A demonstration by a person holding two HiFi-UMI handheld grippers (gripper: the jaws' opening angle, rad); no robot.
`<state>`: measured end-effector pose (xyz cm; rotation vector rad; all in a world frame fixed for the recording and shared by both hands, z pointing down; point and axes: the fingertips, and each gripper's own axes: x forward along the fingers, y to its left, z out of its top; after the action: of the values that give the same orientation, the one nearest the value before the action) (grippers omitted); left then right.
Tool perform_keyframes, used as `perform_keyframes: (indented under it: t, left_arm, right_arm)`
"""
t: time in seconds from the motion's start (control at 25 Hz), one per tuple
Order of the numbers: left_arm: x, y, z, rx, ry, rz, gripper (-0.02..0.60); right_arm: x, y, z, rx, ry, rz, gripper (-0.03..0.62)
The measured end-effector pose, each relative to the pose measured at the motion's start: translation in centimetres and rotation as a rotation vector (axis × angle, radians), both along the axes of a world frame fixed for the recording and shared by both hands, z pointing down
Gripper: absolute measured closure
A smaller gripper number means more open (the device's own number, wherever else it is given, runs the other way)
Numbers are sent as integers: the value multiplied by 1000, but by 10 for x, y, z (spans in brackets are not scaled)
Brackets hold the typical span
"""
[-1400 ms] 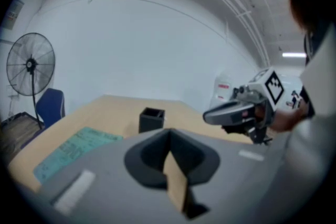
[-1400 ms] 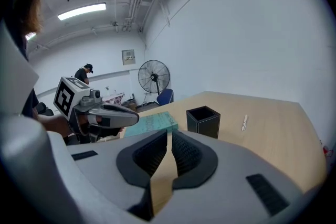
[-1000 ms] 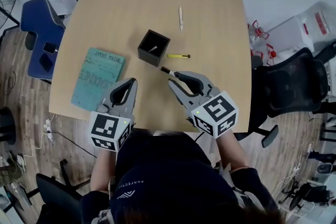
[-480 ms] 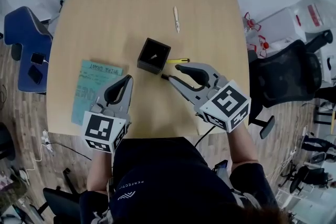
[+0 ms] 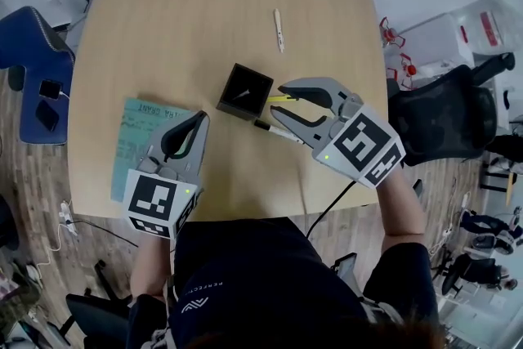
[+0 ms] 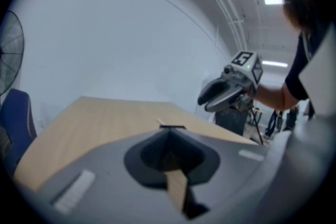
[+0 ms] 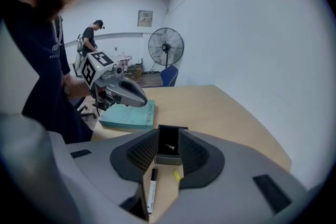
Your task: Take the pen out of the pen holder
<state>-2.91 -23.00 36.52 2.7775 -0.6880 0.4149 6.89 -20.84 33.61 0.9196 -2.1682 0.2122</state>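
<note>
The black square pen holder (image 5: pixel 245 91) stands mid-table with a pale pen tip showing inside it. A white pen with a black cap (image 5: pixel 274 129) lies flat on the wood just right of the holder. My right gripper (image 5: pixel 278 100) hovers over it with its jaws opening, pressing on nothing. In the right gripper view the white pen (image 7: pixel 151 191) and a yellow pen (image 7: pixel 177 176) lie between the jaws, with the holder (image 7: pixel 169 147) beyond the tips. My left gripper (image 5: pixel 196 123) is shut and empty over the book's right edge, left of the holder.
A teal book (image 5: pixel 143 139) lies at the table's (image 5: pixel 188 4) left front. Another pale pen (image 5: pixel 279 29) rests far behind the holder. A black office chair (image 5: pixel 449 118) stands right of the table and a blue chair (image 5: pixel 33 53) to its left. A cable hangs off the front edge.
The right gripper held the white pen by its tips; it moved toward the holder, rolled and opened, and the pen now lies on the table. The left gripper shifted only slightly.
</note>
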Motion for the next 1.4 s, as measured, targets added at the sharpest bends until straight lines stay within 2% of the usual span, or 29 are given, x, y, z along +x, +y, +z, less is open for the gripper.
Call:
perform_keyframes:
  t: [0.28,0.72,0.96,1.4]
  left_arm:
    - [-5,-6,10,-25,-4,24,574]
    - [-17,-23,27,-53,-7,1,574]
    - [-13,-30,37,-94,5,24,574]
    - [-7,-43,54,-126,2,33,574]
  right_arm:
    - [-9,-11,33,-115,144,-139,490]
    - [-10,-28,70,-236,324,-254,493]
    - [-9,-31,92,-278,453,-355,493]
    - [-6,-33,115,-336,592,-475,502]
